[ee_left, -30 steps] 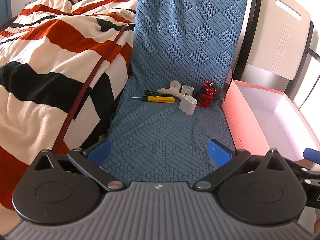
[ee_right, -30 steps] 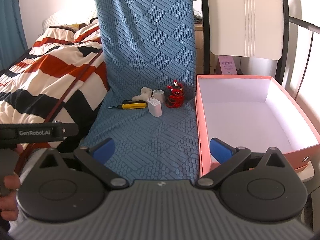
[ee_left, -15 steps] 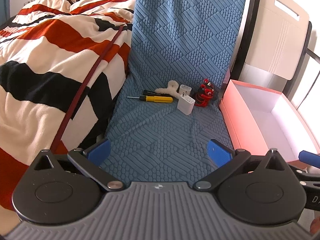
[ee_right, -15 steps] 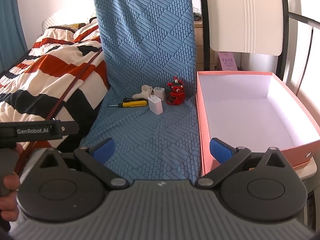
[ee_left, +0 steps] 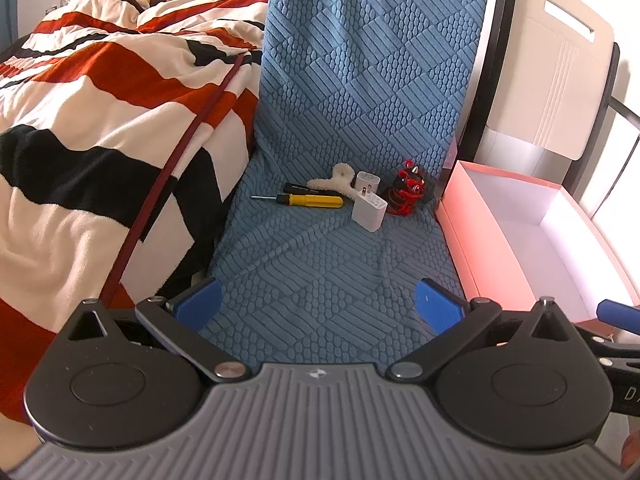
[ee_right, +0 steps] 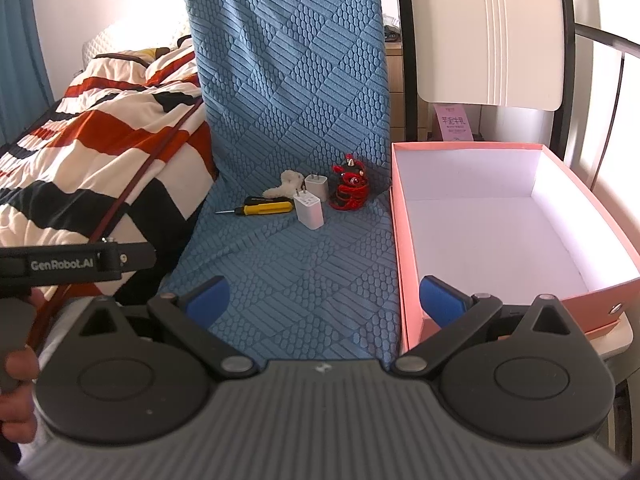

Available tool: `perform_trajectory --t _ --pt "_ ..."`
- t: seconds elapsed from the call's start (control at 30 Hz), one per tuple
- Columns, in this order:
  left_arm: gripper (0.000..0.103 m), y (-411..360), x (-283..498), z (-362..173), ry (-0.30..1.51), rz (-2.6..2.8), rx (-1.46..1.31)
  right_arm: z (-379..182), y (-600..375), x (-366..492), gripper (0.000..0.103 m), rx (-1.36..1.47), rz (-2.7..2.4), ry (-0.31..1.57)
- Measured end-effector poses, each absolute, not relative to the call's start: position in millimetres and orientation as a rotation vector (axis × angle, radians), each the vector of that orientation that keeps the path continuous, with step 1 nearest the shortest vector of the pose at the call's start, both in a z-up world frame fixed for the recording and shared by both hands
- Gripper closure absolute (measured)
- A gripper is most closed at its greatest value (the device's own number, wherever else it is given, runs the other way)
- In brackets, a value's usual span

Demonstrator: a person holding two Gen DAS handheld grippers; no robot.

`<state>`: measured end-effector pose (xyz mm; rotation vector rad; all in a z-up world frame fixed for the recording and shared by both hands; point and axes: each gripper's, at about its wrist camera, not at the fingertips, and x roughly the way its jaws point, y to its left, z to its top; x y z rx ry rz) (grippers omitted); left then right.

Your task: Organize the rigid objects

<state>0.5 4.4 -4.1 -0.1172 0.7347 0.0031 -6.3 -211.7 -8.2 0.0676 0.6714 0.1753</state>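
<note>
On the blue textured seat point(ee_left: 320, 264) point(ee_right: 288, 272) lie a yellow screwdriver point(ee_left: 308, 199) point(ee_right: 260, 209), a white charger point(ee_left: 369, 212) point(ee_right: 309, 211), a second smaller white charger point(ee_left: 367, 180) point(ee_right: 317, 186), a red figurine point(ee_left: 407, 194) point(ee_right: 350, 188) and a white fluffy piece point(ee_left: 338, 176) point(ee_right: 285, 184). An open pink box point(ee_left: 472, 240) point(ee_right: 400, 240) stands to their right, white inside and empty. My left gripper point(ee_left: 318, 304) is open and empty over the seat's front. My right gripper point(ee_right: 324, 296) is open and empty, its right finger over the box's near corner.
A bed with a red, black and white striped blanket point(ee_left: 100, 128) point(ee_right: 100, 140) lies to the left. A white and black chair back point(ee_left: 552, 80) point(ee_right: 488, 32) stands behind the box. The left gripper's body point(ee_right: 60, 264) shows at the left of the right wrist view.
Both grippers have shifted slightly, the objects sitting a little more to the left in both views. Nothing was taken hold of; both grippers stay open.
</note>
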Motion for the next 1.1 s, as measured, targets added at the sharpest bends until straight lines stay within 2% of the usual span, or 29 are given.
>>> perform_trajectory --t 1.1 --pt "0.000 5 17 -17 0.742 -0.029 -0.127 -13 -216 15 0.000 0.076 0.178 0.673"
